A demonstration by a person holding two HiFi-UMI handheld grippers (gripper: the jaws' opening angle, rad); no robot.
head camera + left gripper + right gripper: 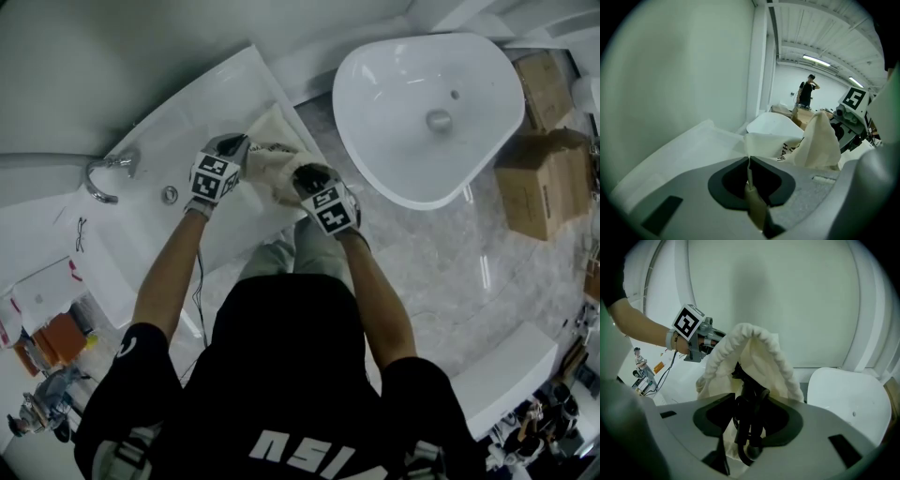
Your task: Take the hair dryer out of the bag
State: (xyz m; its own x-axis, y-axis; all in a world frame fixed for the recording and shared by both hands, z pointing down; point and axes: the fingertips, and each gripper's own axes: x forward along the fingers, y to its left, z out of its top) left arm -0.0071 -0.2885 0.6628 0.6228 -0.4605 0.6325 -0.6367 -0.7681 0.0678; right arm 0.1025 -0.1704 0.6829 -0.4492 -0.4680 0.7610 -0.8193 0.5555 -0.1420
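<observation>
Pinching the cream cloth drawstring bag (820, 140) by its rim, my left gripper (749, 161) is clenched on the fabric above the white basin top (187, 141). My right gripper (751, 399) grasps the black hair dryer (746, 427) and its looped cord in the bag's open mouth.

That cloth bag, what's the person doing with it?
A person stands at a white tub ledge with a gripper in each hand. The left gripper is pinched shut on the edge of the cream cloth bag. The right gripper is closed on a black, corded thing at the bag's open mouth, most likely the hair dryer. It looks partly out of the bag but not yet clear of it.
</observation>
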